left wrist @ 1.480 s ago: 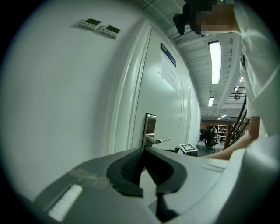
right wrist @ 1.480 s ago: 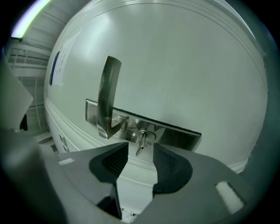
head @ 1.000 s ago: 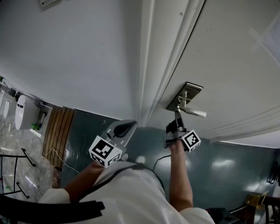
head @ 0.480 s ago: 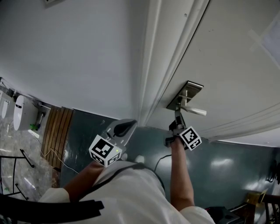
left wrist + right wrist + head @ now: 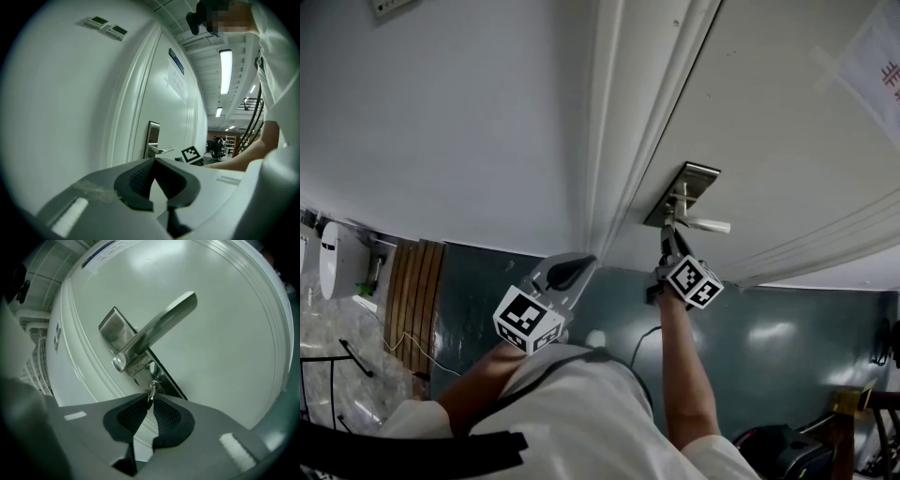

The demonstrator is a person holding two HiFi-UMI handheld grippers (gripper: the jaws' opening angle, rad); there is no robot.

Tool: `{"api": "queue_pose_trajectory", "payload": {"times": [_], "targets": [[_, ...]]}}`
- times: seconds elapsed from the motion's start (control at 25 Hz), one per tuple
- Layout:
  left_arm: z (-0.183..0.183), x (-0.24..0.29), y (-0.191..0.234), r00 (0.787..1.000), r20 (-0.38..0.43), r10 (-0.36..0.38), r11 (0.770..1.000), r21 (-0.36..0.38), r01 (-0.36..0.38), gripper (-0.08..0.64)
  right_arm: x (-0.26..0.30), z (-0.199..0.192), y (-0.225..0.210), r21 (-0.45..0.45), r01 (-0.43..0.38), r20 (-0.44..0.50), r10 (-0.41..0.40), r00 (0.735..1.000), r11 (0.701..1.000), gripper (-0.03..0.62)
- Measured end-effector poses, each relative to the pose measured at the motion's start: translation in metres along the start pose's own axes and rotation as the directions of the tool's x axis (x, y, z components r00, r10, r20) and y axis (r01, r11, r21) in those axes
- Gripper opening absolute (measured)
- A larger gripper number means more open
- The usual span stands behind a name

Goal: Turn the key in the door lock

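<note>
1. White wall (image 5: 441, 112) and a pale panelled door (image 5: 787, 122) fill the head view, above a glossy teal-grey floor (image 5: 769, 347).
2. At the lock, the right gripper (image 5: 150, 397) has its dark ribbed pads pinched on the head of a small silver key (image 5: 151, 389). The key is in the keyhole, just below the lever.
3. Compared with a second ago, the black-and-white marker cube (image 5: 694, 281) on this gripper has rolled, so its printed face sits at a different tilt. The jaws have not left the key.
4. Directly above the key, a brushed-metal lever handle (image 5: 159, 329) sticks out from a rectangular steel lock plate (image 5: 112, 331), which is mounted near the door's edge.
5. Further out, the left gripper (image 5: 153, 159) has its jaw tips together with nothing between them. It is held beside the white door frame (image 5: 614, 141), well apart from the lock — much where it was in the earlier frames.
6. In the head view the plate now sits slightly higher and further left than before. More of a paper sheet with red print (image 5: 877, 66) shows at the door's upper right corner.
</note>
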State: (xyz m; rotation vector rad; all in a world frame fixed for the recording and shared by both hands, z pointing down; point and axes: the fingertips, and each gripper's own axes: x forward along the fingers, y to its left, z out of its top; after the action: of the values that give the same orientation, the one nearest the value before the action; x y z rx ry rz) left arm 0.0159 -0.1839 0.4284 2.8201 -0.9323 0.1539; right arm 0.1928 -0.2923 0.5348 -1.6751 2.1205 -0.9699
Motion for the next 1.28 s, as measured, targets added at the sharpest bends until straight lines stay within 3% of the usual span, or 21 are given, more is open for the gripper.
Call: {"api": "queue_pose_trajectory", "payload": {"times": [0.2,0.56,0.76,1.08,1.28], "targets": [[0.0,0.011,-0.012,0.998,-0.005,-0.056,0.998,-0.006,0.056,0.005,0.0,-0.002,-0.004,-0.129,0.072,-0.022,-0.075,0.997,0.989,0.044],[0.005,0.02,-0.025,0.993,-0.003,-0.122,0.992,0.015,0.122,0.006,0.0,-0.003,-0.004,-0.317,0.135,-0.037,-0.154,0.987,0.939,0.049],[0.005,0.02,-0.027,0.99,-0.004,-0.144,0.989,0.019,0.144,0.006,0.0,-0.004,-0.003,-0.432,0.163,-0.043,-0.201,0.979,0.887,0.052],[0.006,0.018,-0.021,0.987,0.0,-0.159,0.987,0.025,0.159,0.005,0.0,-0.005,-0.003,-0.538,0.183,-0.042,-0.242,0.969,0.823,0.057],[0.007,0.016,-0.016,0.986,0.005,-0.164,0.986,0.023,0.164,0.005,0.0,-0.005,-0.002,-0.628,0.19,-0.042,-0.276,0.96,0.755,0.061]]}}
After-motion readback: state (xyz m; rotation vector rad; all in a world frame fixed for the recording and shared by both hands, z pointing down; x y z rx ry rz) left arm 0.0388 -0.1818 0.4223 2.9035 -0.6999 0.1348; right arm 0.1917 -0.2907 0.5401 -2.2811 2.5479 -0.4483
